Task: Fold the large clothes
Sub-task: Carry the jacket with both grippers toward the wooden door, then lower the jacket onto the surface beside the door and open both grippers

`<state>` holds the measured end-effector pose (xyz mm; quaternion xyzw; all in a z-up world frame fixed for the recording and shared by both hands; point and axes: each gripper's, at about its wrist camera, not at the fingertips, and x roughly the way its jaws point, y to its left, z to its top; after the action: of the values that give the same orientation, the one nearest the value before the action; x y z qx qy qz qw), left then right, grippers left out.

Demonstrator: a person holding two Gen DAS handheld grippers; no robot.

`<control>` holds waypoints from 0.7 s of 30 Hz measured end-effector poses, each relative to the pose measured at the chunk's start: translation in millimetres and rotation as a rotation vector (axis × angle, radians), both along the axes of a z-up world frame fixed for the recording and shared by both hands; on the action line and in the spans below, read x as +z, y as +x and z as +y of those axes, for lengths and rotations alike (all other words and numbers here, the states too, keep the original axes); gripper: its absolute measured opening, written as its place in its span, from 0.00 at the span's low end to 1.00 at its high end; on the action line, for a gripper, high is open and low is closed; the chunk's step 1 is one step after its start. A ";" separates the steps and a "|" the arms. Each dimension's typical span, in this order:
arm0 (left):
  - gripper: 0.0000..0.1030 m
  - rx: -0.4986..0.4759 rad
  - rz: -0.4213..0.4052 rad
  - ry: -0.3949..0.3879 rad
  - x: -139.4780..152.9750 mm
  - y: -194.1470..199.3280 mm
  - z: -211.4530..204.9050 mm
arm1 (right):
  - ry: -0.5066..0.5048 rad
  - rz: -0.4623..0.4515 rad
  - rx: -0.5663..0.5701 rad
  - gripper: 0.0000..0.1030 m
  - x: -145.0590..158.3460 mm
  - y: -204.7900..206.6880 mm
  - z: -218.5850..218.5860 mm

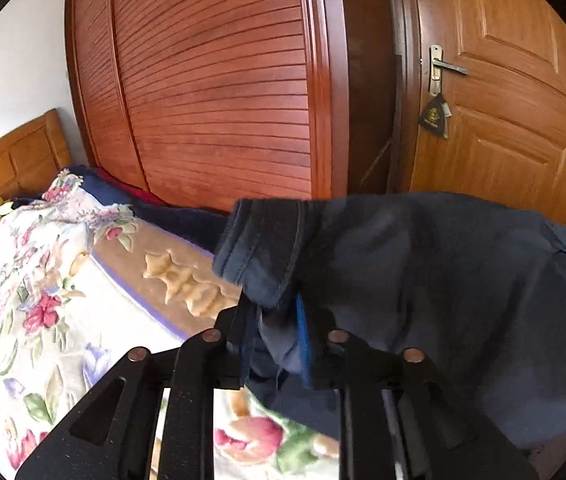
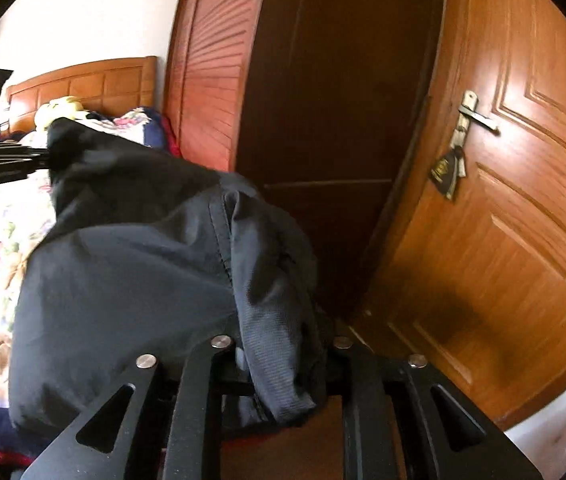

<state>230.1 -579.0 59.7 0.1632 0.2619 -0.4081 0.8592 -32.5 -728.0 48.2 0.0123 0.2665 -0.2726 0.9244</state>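
Dark navy garment (image 1: 423, 280) is stretched sideways between both tools, its long axis running across; left tool (image 1: 279, 340) and right tool (image 2: 283, 360) are each pinching bunched fabric.

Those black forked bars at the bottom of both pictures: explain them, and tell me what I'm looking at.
They are two hand-held pinching tools, one in each of a person's hands, each with a camera looking along its fingers. One picture comes from the left tool, the other from the right tool. Both pinch an edge of the same dark garment, hanging between them above a bed with a floral blanket. The left tool shows at the left edge of the right view. Behind stand a slatted wardrobe and a wooden door.
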 end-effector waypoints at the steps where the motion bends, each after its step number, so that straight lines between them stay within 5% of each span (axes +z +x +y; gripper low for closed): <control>1: 0.23 -0.003 0.003 0.006 -0.6 -2.6 3.5 | 0.001 -0.001 -0.002 0.25 1.9 1.6 1.8; 3: 0.27 -0.018 0.006 0.005 0.9 -7.7 15.0 | 0.004 -0.010 -0.024 0.33 5.8 6.3 9.0; 7: 0.33 -0.042 0.028 -0.031 0.1 -15.1 48.2 | 0.022 -0.088 -0.047 0.67 20.4 -11.9 12.3; 9: 0.34 -0.048 0.035 -0.040 -1.3 -22.2 67.0 | 0.004 -0.119 -0.054 0.73 28.4 -13.9 21.3; 12: 0.43 -0.049 0.024 -0.054 -5.9 -30.8 86.4 | -0.025 -0.157 -0.024 0.75 44.4 -17.1 41.3; 14: 0.64 -0.051 0.020 -0.065 -8.0 -39.0 102.1 | -0.042 -0.161 0.027 0.75 47.3 -12.0 58.7; 16: 0.72 -0.058 0.025 -0.074 -9.2 -48.5 117.6 | -0.060 -0.137 0.069 0.76 44.2 -2.0 73.8; 21: 0.78 -0.053 0.015 -0.088 -9.1 -71.0 147.7 | 0.055 -0.027 0.081 0.76 12.9 33.8 60.2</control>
<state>159.0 -431.3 50.6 0.1293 0.2457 -0.4430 0.8525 1.3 -667.8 61.1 0.0304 0.2616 -0.2274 0.9375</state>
